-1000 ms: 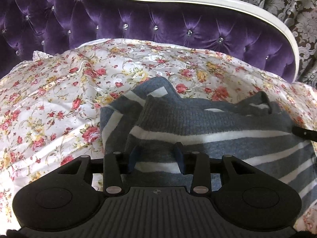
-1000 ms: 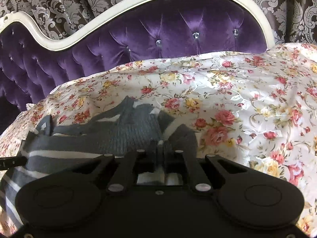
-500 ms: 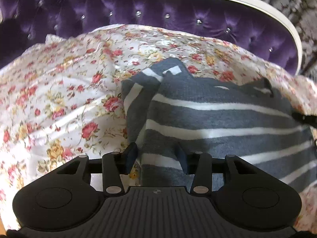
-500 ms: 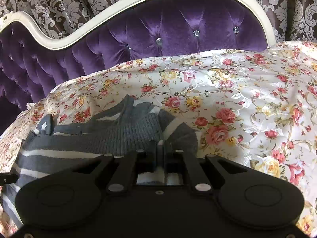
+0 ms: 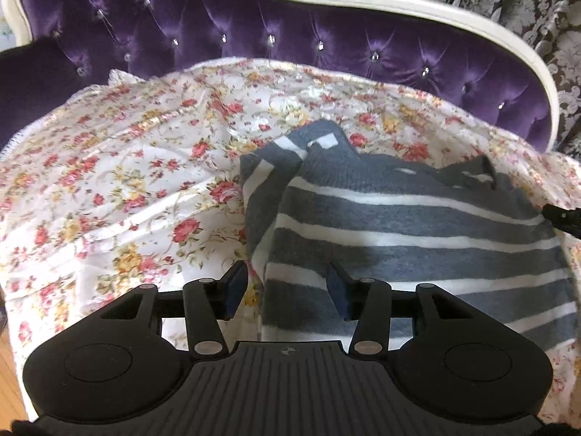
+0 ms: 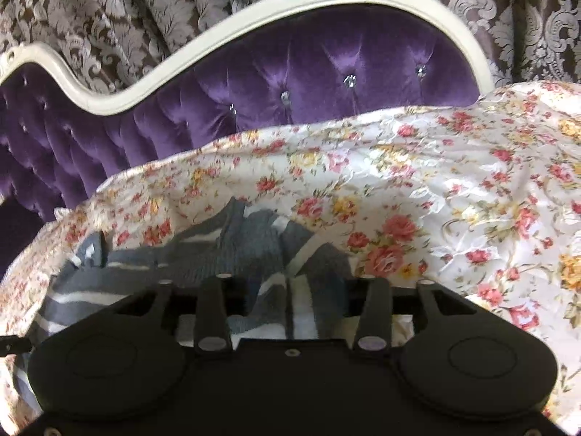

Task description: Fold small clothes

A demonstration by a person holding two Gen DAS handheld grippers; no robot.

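Note:
A grey sweater with white stripes [image 5: 417, 250] lies flat on the floral sheet [image 5: 109, 200], one sleeve folded in along its left side. My left gripper [image 5: 287, 290] hovers open over the sweater's near left edge, and the cloth's edge runs between its fingers without touching the pads. In the right wrist view the sweater [image 6: 254, 243] bunches up in front of my right gripper [image 6: 296, 290]. Its jaws are opening, with a fold of the knit lying loose between them. The right gripper's tip [image 5: 563, 216] shows at the sweater's right edge.
A purple tufted headboard [image 5: 326, 43] with a cream frame [image 6: 254, 21] rises behind the bed, and patterned curtains [image 6: 109, 18] hang beyond it. The floral sheet [image 6: 472, 200] spreads wide to the left and right of the sweater. A strip of wooden floor [image 5: 7, 381] shows at lower left.
The right gripper's jaws, shut on a sweater fold before, have spread apart. The left gripper has drawn back and up, so more of the sweater and sheet shows, and its jaws stand slightly wider.

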